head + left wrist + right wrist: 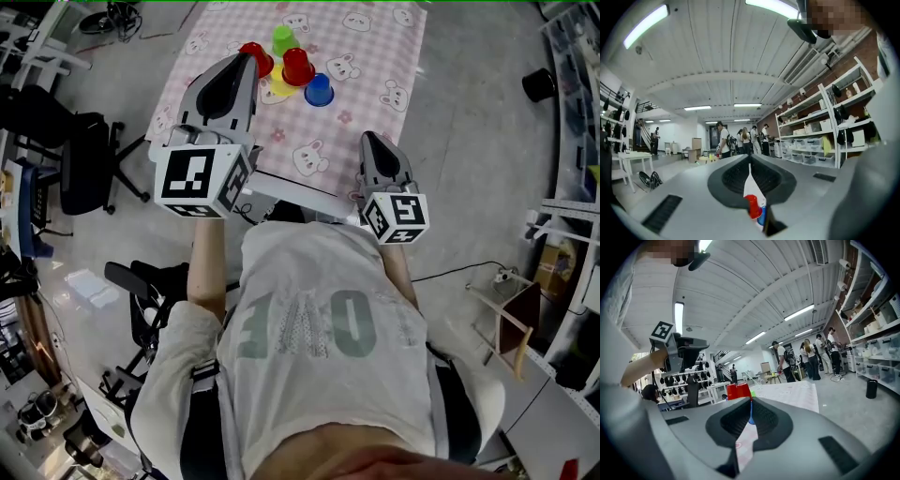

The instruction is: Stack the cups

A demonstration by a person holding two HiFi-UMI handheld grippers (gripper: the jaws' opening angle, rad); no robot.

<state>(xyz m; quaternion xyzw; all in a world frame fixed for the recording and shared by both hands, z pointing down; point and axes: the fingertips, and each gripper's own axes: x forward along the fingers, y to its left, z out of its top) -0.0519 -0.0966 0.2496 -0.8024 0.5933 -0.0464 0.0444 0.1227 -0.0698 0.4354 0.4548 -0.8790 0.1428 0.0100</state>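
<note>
Left gripper view: tool point(749, 166) closed, empty

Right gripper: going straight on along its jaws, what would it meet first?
Most likely the blue cup, dead ahead in the slit between the right gripper's closed jaws; a red cup stands just left of that line. Depth is unclear, so the tips might touch the tablecloth first.

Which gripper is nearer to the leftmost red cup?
Left. In the head view the left gripper has its tips overlapping the leftmost red cup, seemingly above it. The right gripper is by the near edge of the cloth, well short of it.
</note>
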